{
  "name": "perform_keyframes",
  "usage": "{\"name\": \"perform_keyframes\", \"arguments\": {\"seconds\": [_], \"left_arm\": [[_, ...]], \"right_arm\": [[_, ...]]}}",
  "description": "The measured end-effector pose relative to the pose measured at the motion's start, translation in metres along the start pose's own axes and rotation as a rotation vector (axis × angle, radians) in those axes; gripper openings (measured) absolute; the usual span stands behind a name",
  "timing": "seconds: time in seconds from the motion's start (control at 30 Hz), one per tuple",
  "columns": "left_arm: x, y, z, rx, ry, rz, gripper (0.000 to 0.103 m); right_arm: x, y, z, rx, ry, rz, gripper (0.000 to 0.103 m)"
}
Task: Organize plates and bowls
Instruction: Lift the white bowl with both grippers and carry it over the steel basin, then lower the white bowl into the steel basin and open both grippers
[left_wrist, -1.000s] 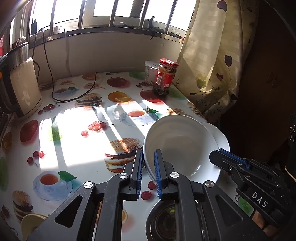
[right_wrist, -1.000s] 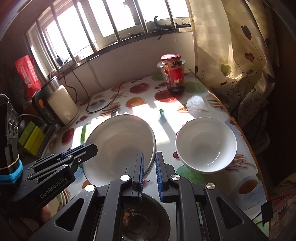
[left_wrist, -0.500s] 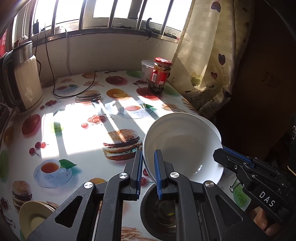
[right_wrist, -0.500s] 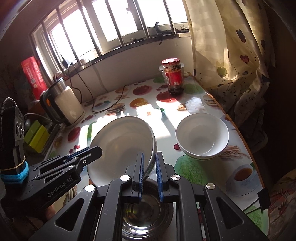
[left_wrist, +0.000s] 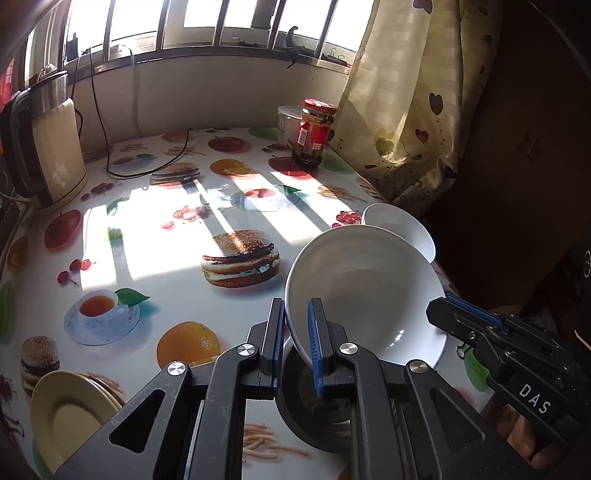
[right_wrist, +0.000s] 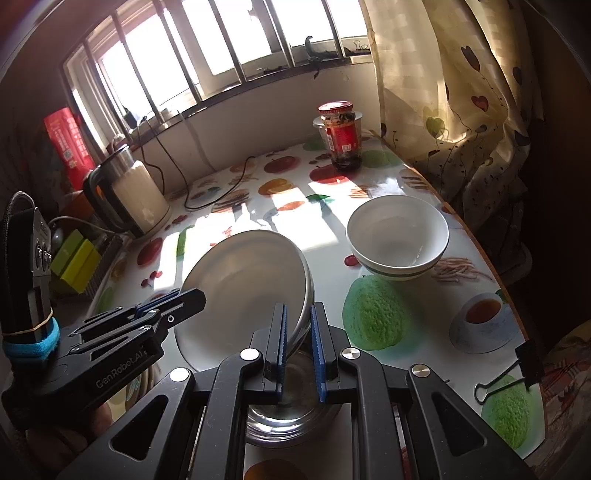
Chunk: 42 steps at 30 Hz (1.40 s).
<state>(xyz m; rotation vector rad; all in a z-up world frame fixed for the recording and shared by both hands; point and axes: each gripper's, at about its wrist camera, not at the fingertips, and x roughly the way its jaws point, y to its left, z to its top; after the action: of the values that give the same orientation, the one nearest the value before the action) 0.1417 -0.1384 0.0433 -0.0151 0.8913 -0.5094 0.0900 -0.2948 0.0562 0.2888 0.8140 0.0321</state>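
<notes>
Both grippers hold one large white bowl (left_wrist: 369, 291) (right_wrist: 243, 284), tilted, by opposite rims. My left gripper (left_wrist: 296, 332) is shut on its near-left rim, and shows in the right wrist view (right_wrist: 190, 297) at the bowl's left edge. My right gripper (right_wrist: 298, 339) is shut on the near-right rim, and shows in the left wrist view (left_wrist: 441, 312). A steel bowl (left_wrist: 314, 410) (right_wrist: 291, 413) sits on the table right under the held bowl. A smaller white bowl (right_wrist: 397, 236) (left_wrist: 400, 225) rests on the table farther right. Yellowish plates (left_wrist: 66, 410) lie stacked at the near left.
A fruit-print table (left_wrist: 166, 258) runs back to a barred window. A kettle (left_wrist: 51, 151) (right_wrist: 129, 195) with its cord stands at the far left, and a red-lidded jar (left_wrist: 314, 133) (right_wrist: 341, 136) at the far right. A curtain (right_wrist: 461, 110) hangs along the right edge. A binder clip (right_wrist: 517, 369) lies near right.
Both grippers have carried the large white bowl back toward the table's near edge, over the steel bowl. The smaller white bowl stays behind on the table.
</notes>
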Motion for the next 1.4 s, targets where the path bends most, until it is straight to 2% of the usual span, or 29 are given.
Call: {"name": "perform_keyframes", "arguments": {"seconds": [0.53,1.4], "left_arm": [[0.007,-0.004,-0.027,-0.001,0.056,0.003,0.013],[0.012,-0.006,-0.043,0.007,0.097,0.017,0.013]], "right_arm": [[0.002,-0.006,-0.033,0.018,0.050,-0.007,0.013],[0.006,-0.013,-0.051,0.030,0.088,-0.013,0.013]]}}
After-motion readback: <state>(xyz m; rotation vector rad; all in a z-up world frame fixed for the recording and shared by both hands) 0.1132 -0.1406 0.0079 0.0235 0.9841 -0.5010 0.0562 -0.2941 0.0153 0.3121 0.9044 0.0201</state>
